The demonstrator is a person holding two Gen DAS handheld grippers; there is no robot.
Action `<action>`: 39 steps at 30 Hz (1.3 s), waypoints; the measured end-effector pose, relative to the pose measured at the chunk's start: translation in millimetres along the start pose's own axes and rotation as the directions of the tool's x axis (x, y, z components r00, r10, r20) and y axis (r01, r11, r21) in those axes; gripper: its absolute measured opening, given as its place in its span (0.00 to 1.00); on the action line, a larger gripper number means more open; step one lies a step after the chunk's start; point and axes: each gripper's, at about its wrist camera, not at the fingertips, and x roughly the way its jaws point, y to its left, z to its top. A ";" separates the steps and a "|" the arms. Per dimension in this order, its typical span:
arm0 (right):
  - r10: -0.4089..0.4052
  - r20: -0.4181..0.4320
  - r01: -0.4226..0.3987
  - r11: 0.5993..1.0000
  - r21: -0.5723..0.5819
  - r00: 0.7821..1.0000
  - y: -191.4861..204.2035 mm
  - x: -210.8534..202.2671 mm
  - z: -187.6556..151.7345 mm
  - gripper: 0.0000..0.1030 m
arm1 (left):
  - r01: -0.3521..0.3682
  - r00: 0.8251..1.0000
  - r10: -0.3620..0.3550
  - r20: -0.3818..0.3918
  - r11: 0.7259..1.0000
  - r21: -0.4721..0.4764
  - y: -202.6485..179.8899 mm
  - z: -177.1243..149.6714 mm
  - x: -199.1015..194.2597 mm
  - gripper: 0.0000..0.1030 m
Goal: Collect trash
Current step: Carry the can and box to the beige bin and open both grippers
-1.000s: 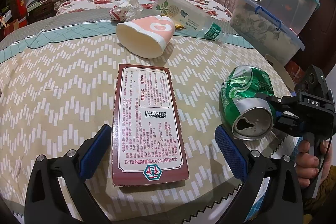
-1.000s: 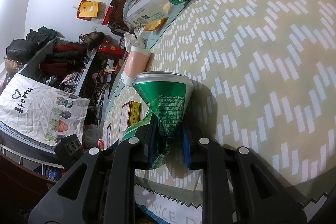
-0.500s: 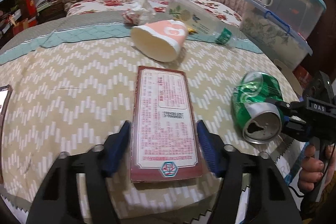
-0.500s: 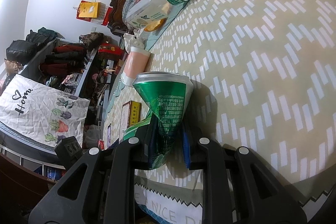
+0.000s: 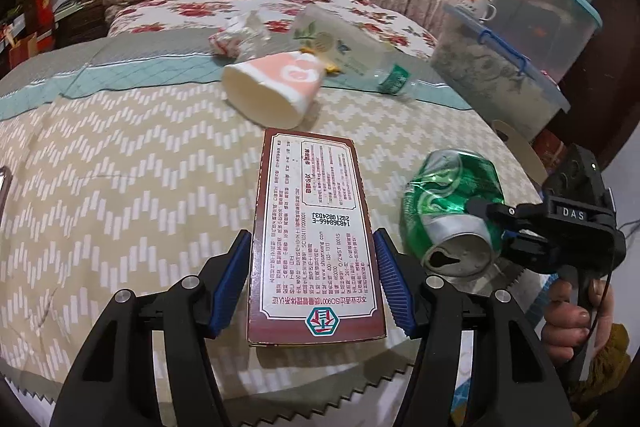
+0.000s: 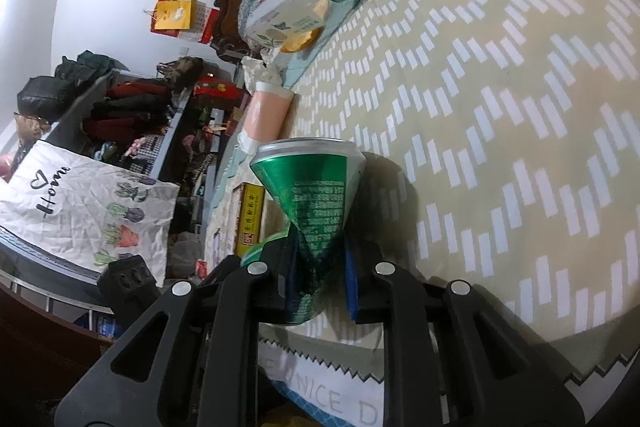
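The left tongs (image 5: 314, 277) have just been closing, and now their blue pads sit on both long sides of the flat brown cardboard box with a white printed label (image 5: 316, 239), so they seem to have hold of it. The box looks a little raised at its near end, with a shadow under it, but I cannot tell if it is fully off the round worktop with the tan zigzag cloth (image 5: 120, 179). The right tongs (image 6: 320, 279) are nearly closed and have just squeezed in a bit more. They pinch the squashed green metal drink can (image 6: 316, 195) at its thin, crushed middle, and the can lies on its side near the edge of the worktop, just beside the box. So two bits of trash are caught, one in each pair of tongs, but neither one is in a bin yet, and no bin or trash bag shows in the pictures. More trash is left farther back on the worktop: a pink and white paper cup lying on its side (image 5: 276, 87), a clear plastic bottle with a green label lying down (image 5: 352, 57), and a crumpled white wrapper (image 5: 240, 37) behind the cup. A small bit of something yellow peeks out from under the bottle too. I think the job is only just getting going: the box and can have to be carried away and dropped, and then the cup, bottle and wrapper need picking up.
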 end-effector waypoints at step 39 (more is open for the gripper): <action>-0.316 0.613 0.206 0.948 0.245 0.724 -128.4 -285.4 106.9 0.21 | 0.511 0.852 -0.437 -0.288 0.811 0.285 -355.8 157.8 199.5 0.57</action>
